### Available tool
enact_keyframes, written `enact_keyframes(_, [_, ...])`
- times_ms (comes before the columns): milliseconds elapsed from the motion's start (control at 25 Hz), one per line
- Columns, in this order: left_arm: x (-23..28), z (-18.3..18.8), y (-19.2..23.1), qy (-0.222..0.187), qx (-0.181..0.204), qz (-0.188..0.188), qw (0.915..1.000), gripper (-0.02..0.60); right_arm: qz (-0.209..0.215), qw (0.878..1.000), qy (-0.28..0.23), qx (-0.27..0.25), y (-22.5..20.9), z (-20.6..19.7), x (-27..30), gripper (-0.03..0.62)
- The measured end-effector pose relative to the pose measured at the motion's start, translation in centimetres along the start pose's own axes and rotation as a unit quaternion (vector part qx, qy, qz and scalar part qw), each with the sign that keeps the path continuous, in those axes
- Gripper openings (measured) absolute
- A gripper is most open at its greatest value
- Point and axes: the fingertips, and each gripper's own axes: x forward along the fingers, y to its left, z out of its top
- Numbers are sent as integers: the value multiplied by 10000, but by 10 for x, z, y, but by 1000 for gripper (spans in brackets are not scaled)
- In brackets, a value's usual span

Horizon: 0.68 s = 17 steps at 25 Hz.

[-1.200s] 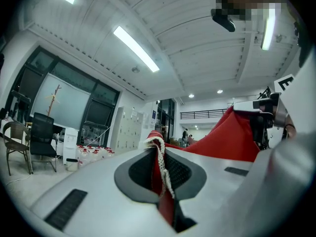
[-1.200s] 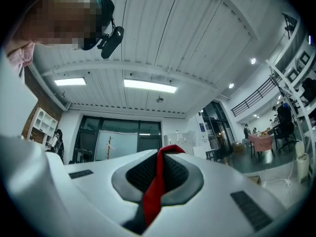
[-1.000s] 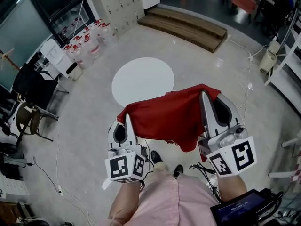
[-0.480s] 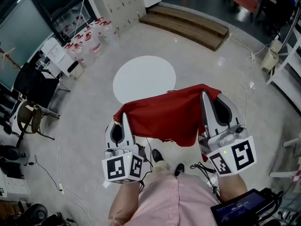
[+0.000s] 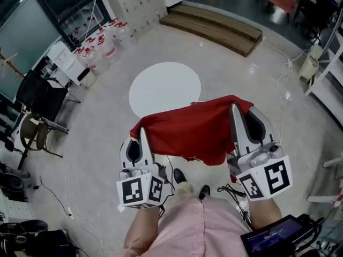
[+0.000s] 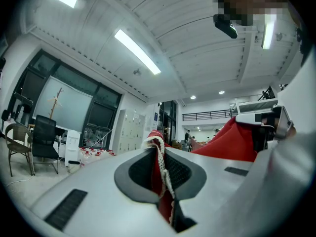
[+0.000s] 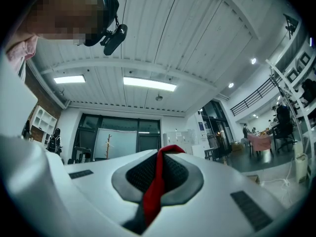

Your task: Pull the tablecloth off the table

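Note:
The red tablecloth (image 5: 187, 133) hangs stretched between my two grippers, off the round white table (image 5: 165, 89), whose bare top lies just beyond it. My left gripper (image 5: 143, 131) is shut on the cloth's left corner. In the left gripper view the red fabric with its white lace edge (image 6: 160, 169) is pinched between the jaws of the left gripper (image 6: 157, 142). My right gripper (image 5: 234, 107) is shut on the right corner and sits a little higher. In the right gripper view a red fold (image 7: 156, 184) runs down between the closed jaws of the right gripper (image 7: 165, 152).
The person's shoes (image 5: 179, 176) stand on the floor under the cloth. Water jugs (image 5: 104, 44) and black chairs (image 5: 37, 98) are at the left. A wooden platform (image 5: 214, 28) lies beyond the table. Cables (image 5: 278, 84) and a white shelf (image 5: 327, 84) are at the right.

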Motion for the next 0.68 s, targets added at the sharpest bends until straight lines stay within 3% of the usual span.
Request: enact_keyframes(680, [0, 0, -2, 9, 38, -32, 10000, 32, -38, 10000, -26, 11, -1, 1, -2, 26])
